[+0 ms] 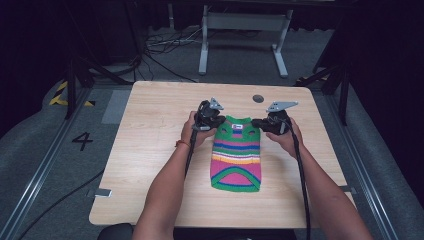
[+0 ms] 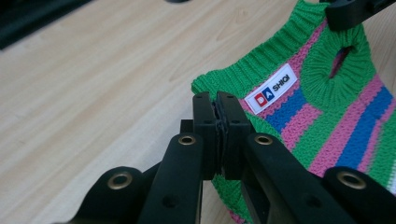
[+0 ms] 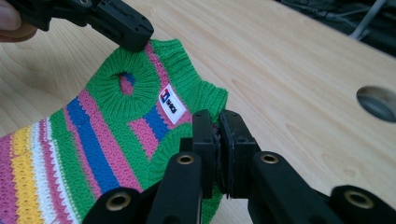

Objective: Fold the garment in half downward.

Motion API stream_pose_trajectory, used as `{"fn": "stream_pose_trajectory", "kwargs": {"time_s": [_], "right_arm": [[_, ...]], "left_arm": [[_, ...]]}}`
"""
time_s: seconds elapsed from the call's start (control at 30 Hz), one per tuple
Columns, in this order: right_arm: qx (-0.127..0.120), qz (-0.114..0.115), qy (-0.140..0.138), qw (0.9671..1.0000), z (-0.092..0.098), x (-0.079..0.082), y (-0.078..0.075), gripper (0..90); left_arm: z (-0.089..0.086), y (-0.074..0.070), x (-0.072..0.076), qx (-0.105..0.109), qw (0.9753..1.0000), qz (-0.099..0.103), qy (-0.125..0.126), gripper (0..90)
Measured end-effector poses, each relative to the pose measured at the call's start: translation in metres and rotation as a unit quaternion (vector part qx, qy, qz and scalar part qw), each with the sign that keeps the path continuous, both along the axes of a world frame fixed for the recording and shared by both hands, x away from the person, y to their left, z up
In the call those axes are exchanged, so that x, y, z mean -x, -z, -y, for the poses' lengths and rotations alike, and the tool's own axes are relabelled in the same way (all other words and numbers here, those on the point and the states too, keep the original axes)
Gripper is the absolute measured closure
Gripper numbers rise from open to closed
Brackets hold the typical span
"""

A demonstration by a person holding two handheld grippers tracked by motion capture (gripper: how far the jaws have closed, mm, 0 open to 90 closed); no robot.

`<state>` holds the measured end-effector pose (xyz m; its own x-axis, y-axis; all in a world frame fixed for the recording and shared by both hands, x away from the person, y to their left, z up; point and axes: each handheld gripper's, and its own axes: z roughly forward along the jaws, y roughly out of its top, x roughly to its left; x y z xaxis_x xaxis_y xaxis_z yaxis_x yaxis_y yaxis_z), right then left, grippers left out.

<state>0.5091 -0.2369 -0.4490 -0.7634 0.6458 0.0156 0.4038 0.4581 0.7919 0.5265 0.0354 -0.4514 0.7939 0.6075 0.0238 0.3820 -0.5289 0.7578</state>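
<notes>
The fingers (image 1: 216, 121) of the left gripper (image 1: 209, 117) sit at the top left corner of a small striped knitted sweater (image 1: 236, 155) in the high view, and those of the right gripper (image 1: 272, 122) at its top right corner; the sweater lies flat near the middle of the wooden worktop (image 1: 150, 150), neck end away from us, hem toward us; from this height we cannot tell how much knit either pair has.

In the left gripper view we see our fingers (image 2: 205, 126) pressed together on the green ribbed edge beside the white label (image 2: 272, 88); only a thin fold of knit seems to lie between them; the other gripper (image 2: 350, 11) reaches the far shoulder above the armhole (image 2: 338, 58); we judge that a shallow bite here could slip out as soon as we lift or pull.

In the right gripper view our fingers (image 3: 232, 140) are likewise closed on the green edge at the neck corner; the left gripper (image 3: 121, 28) rests on the opposite shoulder; if one hand rises ahead of the other, the knit may stretch or skew; if one corner lets go, the sweater would swing from the other and crumple on the worktop; a hard pull apart could also distort the ribbing.
</notes>
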Motion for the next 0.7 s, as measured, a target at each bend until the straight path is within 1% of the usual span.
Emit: {"fn": "stream_pose_trajectory", "kwargs": {"time_s": [0.07,0.17,0.2,0.23,0.27,0.33,0.37,0.47,0.5,0.53,0.57,0.63,0.7], "right_arm": [[0.0,0.009,-0.002,1.0,-0.001,0.0,-0.003,85.9],[0.005,0.021,0.006,0.9998,-0.005,-0.003,-0.007,85.9],[0.005,0.021,0.006,0.9998,-0.005,-0.003,-0.007,85.9],[0.007,0.027,0.005,0.9996,-0.006,-0.004,-0.008,85.9],[0.003,0.026,0.005,0.9996,-0.006,-0.004,-0.01,85.9],[0.006,0.033,0.001,0.9994,-0.006,-0.003,-0.012,85.9],[0.004,0.034,-0.002,0.9994,-0.006,-0.003,-0.013,85.9],[-0.011,0.041,-0.012,0.999,-0.004,0.003,-0.017,85.9],[-0.014,0.041,-0.016,0.9989,-0.004,0.005,-0.018,85.8],[-0.018,0.042,-0.026,0.9986,-0.003,0.008,-0.02,85.8],[-0.017,0.046,-0.031,0.9983,-0.003,0.012,-0.021,85.8],[-0.022,0.045,-0.047,0.9976,-0.003,0.019,-0.022,85.8],[-0.019,0.049,-0.057,0.997,-0.003,0.026,-0.023,85.7]], "left_arm": [[-0.001,-0.004,-0.001,-0.002,1.0,0.004,-0.008,87.7],[-0.002,-0.007,-0.004,0.001,0.9998,0.009,-0.016,87.7],[-0.002,-0.008,-0.004,0.006,0.9998,0.009,-0.017,87.7],[-0.002,-0.01,-0.004,0.003,0.9998,0.015,-0.014,87.6],[-0.002,-0.012,-0.002,0.001,0.9998,0.019,-0.011,87.6],[-0.004,-0.015,0.0,0.0,0.9997,0.023,-0.003,87.6],[-0.005,-0.017,0.003,0.007,0.9996,0.026,0.001,87.5],[-0.009,-0.02,0.009,0.018,0.9993,0.031,0.013,87.5],[-0.011,-0.021,0.012,0.018,0.999,0.035,0.02,87.5],[-0.012,-0.022,0.015,0.021,0.9988,0.036,0.026,87.5],[-0.012,-0.023,0.019,0.019,0.9983,0.043,0.034,87.5],[-0.012,-0.026,0.028,0.012,0.9974,0.052,0.049,87.4],[-0.014,-0.028,0.038,0.009,0.9961,0.057,0.066,87.4]]}}
